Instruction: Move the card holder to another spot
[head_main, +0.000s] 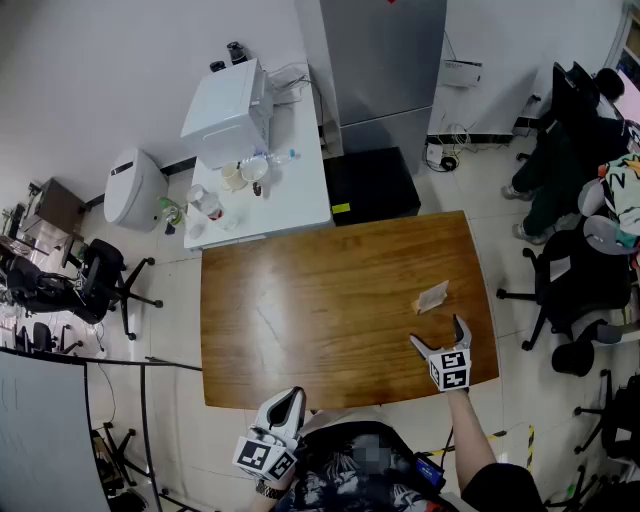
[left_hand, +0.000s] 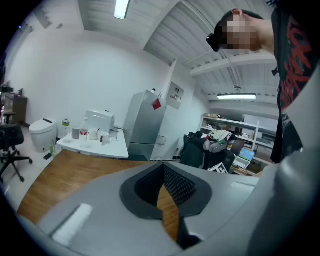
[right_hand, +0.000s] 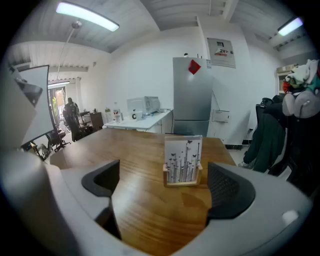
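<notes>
The card holder (right_hand: 183, 161) is a small wooden stand with a white card printed with dark stems and butterflies. It stands upright on the wooden table (head_main: 320, 310), near the right side in the head view (head_main: 432, 297). My right gripper (head_main: 437, 337) stands open just short of it, jaws spread wide, nothing between them; in the right gripper view (right_hand: 165, 192) the holder sits ahead, a little right of centre. My left gripper (head_main: 288, 402) is shut and empty at the table's near edge, close to my body. In the left gripper view (left_hand: 163, 192) its pads meet.
A white side table (head_main: 262, 185) with a white appliance (head_main: 226, 113), cups and a bottle abuts the far left of the wooden table. A grey fridge (head_main: 385, 60) stands behind. Office chairs (head_main: 575, 290) and a seated person are at the right. A black chair (head_main: 95, 280) stands left.
</notes>
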